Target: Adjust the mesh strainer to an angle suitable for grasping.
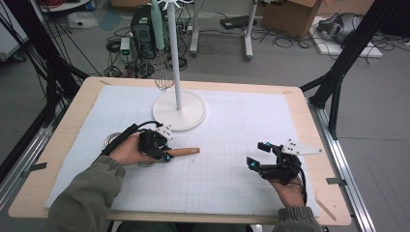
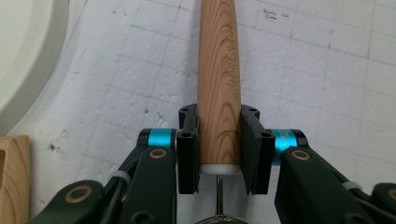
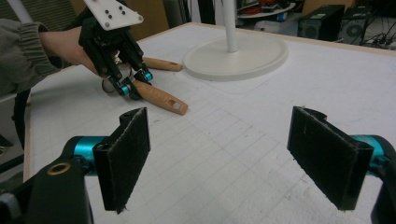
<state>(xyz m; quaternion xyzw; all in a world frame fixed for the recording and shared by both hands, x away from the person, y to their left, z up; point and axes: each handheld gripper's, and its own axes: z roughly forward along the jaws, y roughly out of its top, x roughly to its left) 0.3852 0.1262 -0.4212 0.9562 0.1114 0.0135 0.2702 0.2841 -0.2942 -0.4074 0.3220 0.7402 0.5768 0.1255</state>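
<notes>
high view overhead; tool cameras close, low; share stand base [image 1: 179, 111].

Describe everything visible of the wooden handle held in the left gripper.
The round, light-brown wooden handle shows clear grain and a slot hole near its free end. A white collar and thin metal stem leave its near end. It lies about level just above the white gridded mat, beside the white round stand base, pointing toward the table's right. The left gripper is shut on it, black pads pressing both sides near the collar end.
</notes>
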